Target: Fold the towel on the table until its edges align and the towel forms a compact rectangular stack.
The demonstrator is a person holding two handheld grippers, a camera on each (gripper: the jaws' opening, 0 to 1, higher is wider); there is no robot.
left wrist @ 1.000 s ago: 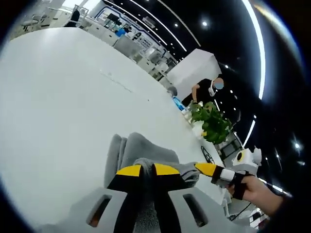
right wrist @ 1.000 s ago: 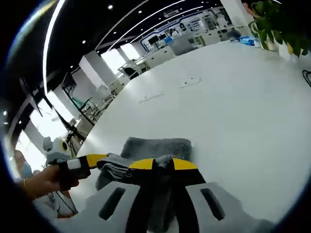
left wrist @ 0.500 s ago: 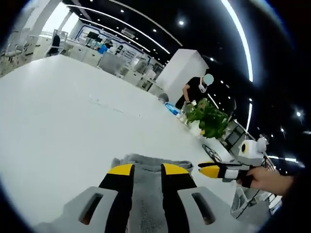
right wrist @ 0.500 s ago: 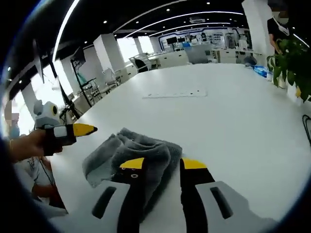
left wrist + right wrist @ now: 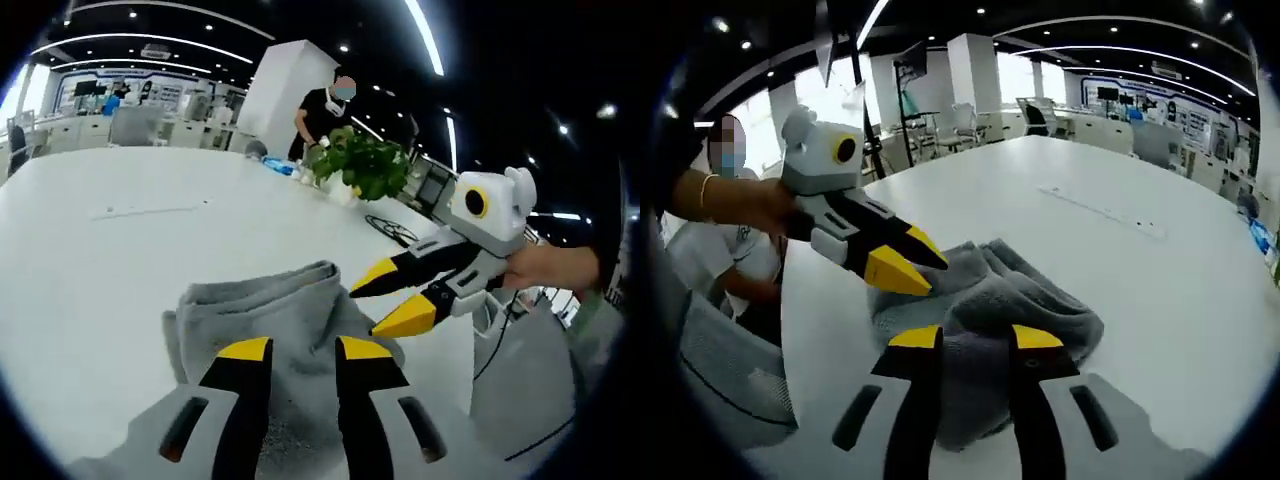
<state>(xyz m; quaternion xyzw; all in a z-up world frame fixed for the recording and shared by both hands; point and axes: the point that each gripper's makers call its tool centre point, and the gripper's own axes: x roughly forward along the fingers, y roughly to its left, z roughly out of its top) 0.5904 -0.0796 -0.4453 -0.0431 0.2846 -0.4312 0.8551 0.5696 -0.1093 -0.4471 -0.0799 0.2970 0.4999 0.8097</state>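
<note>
The grey towel was seen lying on the white tabletop, bunched into a rumpled, several-layered heap rather than a flat stack. Its edges were not aligned, so the folding was judged only partly done. The left tongs and the right tongs were held released just above the cloth, nothing being gripped. Smoothing and squaring were judged to remain.
</note>
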